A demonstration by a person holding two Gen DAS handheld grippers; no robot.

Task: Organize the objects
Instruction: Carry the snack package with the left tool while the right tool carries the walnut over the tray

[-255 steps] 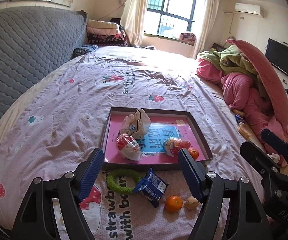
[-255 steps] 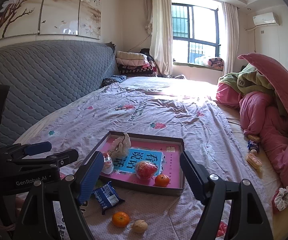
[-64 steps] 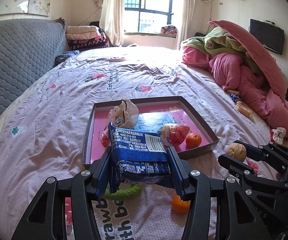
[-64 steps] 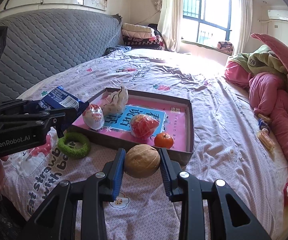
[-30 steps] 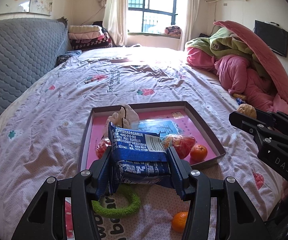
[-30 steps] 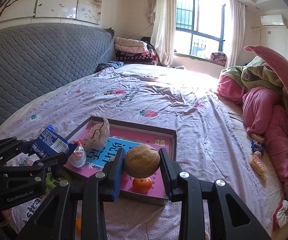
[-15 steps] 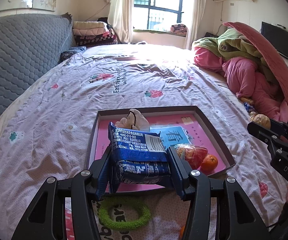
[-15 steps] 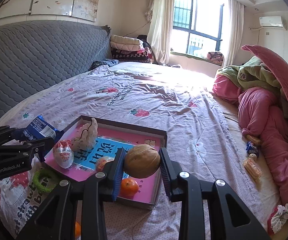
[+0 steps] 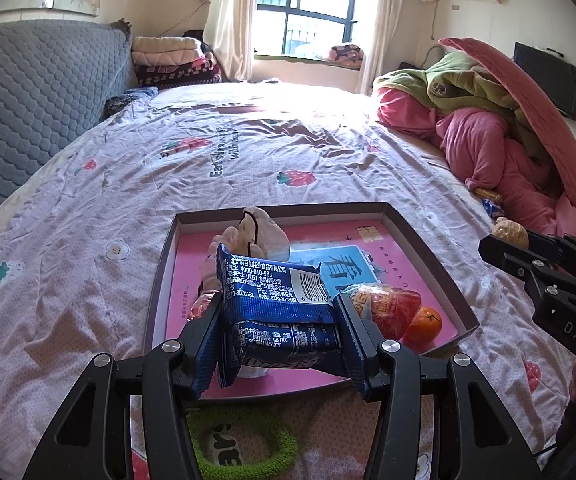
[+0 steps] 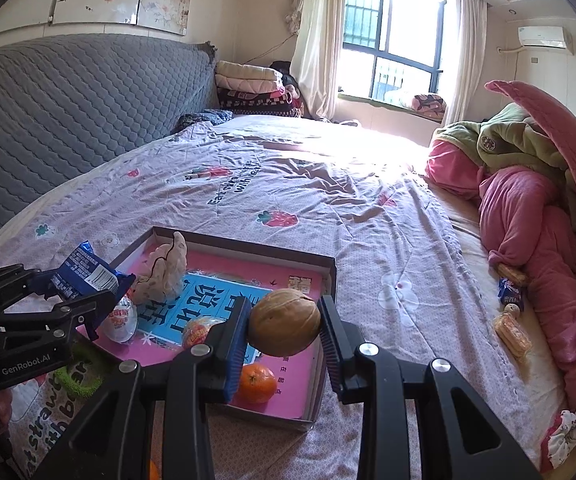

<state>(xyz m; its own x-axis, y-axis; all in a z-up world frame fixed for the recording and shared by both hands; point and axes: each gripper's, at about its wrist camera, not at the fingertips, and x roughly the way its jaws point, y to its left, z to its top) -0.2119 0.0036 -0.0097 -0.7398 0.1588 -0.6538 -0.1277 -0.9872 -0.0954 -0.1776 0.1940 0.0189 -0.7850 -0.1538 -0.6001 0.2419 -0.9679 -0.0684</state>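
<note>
Blue snack packet point(image 9: 275, 312) clamped in the left gripper point(image 9: 277, 334), walnut point(image 10: 283, 322) pinched in the right gripper's point(image 10: 283, 336) jaws, both above the tray point(image 10: 328, 268), apparently for dropping in.

left tongs point(image 9: 275, 334) clamped, right tongs point(image 10: 283, 322) clamped

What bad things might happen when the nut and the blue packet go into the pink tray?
1. The walnut is round; dropped from the right hand-held gripper it may roll across the tray or bump the orange below it.
2. The tray is crowded near the front, so the blue packet in the left hand-held gripper might land on the red-wrapped snack and squash it.
3. The tray lies on a soft, wrinkled bedsheet, so pressing down could tip it.
</note>
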